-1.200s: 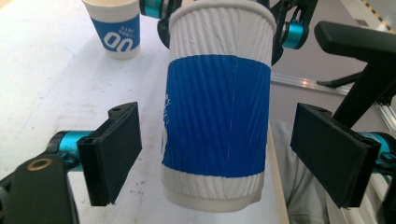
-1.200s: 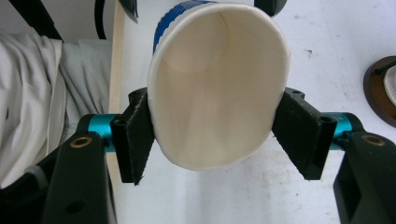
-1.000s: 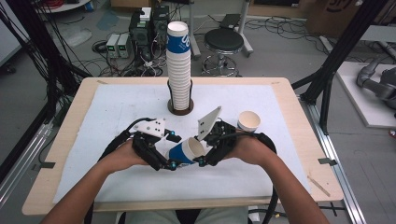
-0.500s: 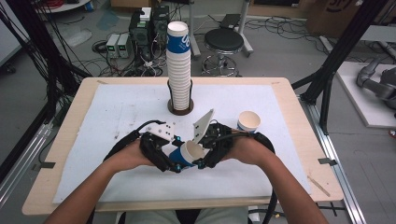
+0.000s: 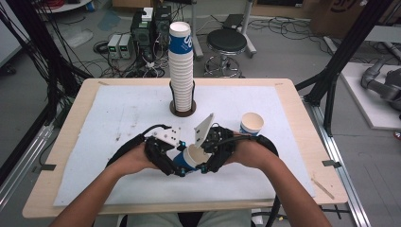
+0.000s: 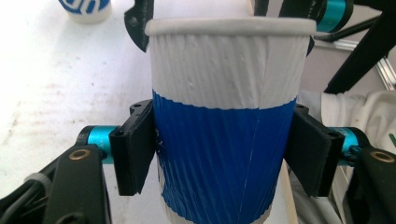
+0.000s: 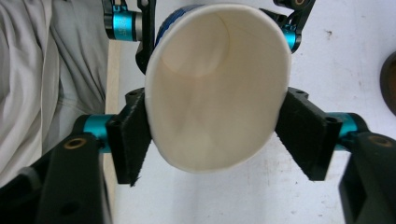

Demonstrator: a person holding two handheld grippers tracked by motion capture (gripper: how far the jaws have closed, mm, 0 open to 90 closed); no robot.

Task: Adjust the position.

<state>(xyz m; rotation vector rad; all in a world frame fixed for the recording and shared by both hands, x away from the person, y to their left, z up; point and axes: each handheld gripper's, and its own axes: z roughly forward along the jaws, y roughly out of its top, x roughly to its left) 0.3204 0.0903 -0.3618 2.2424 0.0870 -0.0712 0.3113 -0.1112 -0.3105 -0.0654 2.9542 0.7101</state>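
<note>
Near the surface's (image 5: pixel 118 113) front edge, the left tongs (image 6: pixel 219 149) have just closed on a cup's (image 6: pixel 224 116) blue band. The right tongs (image 7: pixel 212 140), just widening, flank its rim, and I cannot tell if they press. A clean handover likely means left holds firm before right lets go.

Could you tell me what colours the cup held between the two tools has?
The cup is white with a broad blue band, clearest in the left gripper view.

My left gripper (image 6: pixel 219 149) has just been closing, and its pads now press both sides of the cup's (image 6: pixel 224 140) blue band, where a second ago they stood wide beside it. My right gripper (image 7: pixel 212 140) has just been opening at the cup's rim, its left pad touching, its right pad barely off. My left hand (image 5: pixel 135 158) has drawn slightly closer to the right.
</note>
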